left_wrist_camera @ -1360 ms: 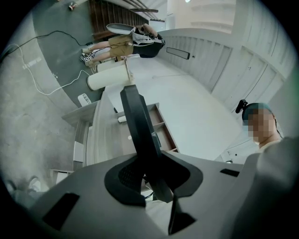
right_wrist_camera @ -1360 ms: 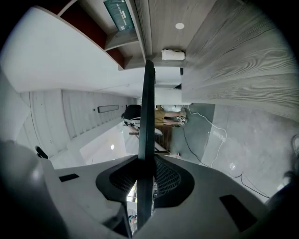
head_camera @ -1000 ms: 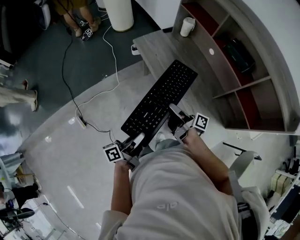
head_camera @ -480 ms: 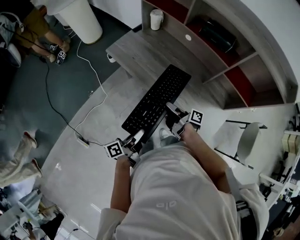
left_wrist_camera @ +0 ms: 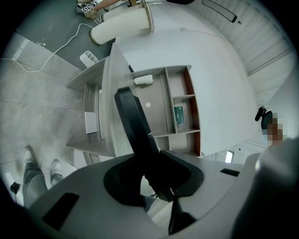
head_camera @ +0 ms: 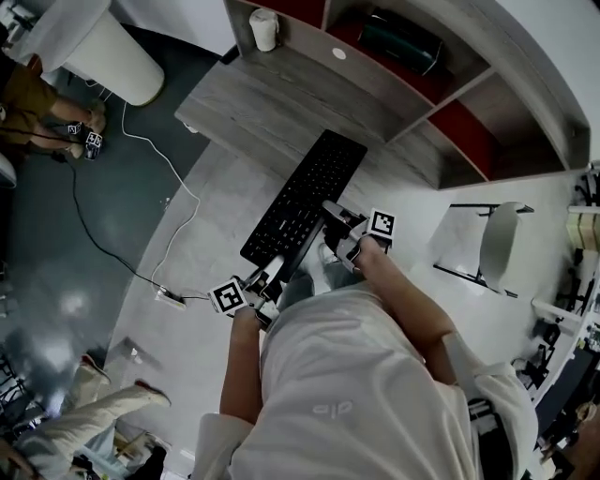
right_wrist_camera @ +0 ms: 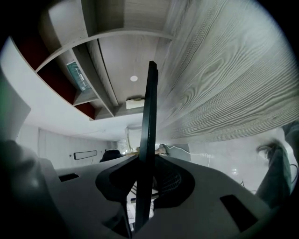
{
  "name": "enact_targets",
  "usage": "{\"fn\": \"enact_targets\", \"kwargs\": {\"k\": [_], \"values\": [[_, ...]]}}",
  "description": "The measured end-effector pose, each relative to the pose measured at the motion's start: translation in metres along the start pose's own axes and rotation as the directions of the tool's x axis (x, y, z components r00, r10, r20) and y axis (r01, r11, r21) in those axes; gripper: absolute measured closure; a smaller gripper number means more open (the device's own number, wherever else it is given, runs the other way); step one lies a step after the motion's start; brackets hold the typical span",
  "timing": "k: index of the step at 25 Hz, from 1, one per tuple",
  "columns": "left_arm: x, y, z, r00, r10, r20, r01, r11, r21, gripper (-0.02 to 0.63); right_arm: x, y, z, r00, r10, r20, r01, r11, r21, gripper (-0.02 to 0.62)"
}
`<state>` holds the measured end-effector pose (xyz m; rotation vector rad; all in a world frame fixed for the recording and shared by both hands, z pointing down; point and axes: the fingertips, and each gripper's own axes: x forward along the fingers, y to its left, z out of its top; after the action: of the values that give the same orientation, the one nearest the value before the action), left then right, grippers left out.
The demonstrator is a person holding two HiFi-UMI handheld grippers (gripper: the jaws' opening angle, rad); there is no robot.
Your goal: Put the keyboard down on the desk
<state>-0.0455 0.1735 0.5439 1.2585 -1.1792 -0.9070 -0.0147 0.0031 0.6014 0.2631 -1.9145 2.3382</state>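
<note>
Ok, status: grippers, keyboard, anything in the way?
Grippers: left gripper and right gripper shut on keyboard, near end. Keyboard airborne, far end toward desk, not down. Cup at desk's back edge, off the path.

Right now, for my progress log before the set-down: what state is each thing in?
keyboard: held at its near end, far end over the desk, not yet set down.
left hand-held gripper: shut on the keyboard.
right hand-held gripper: shut on the keyboard.
desk: standing, cup at its back.
cup: upright on the desk.
</note>
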Motion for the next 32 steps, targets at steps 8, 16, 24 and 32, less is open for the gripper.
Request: {"fn": "enact_targets", "kwargs": {"k": [8,16,24,32], "values": [[0.014,0.016,0.002,1.000,0.010,-0.027,-0.012,0.999,-0.044,0.491,-0.001,-0.023,0.011,0.999,-0.034,0.039,0.033,0.999,0.014,0.476],[0.025,0.026,0.007,1.000,0.016,-0.025,-0.018,0.997,-0.075,0.500,0.001,-0.032,0.021,0.997,-0.052,0.061,0.053,0.998,-0.015,0.477],[0.042,0.042,0.012,0.998,0.052,-0.027,-0.055,0.993,-0.107,0.512,0.003,-0.038,0.037,0.993,-0.078,0.084,0.085,0.993,-0.083,0.428],[0.058,0.066,0.024,0.996,0.087,0.029,-0.083,0.992,-0.099,0.514,-0.024,-0.041,0.041,0.990,-0.094,0.105,0.110,0.981,-0.160,0.432]]}}
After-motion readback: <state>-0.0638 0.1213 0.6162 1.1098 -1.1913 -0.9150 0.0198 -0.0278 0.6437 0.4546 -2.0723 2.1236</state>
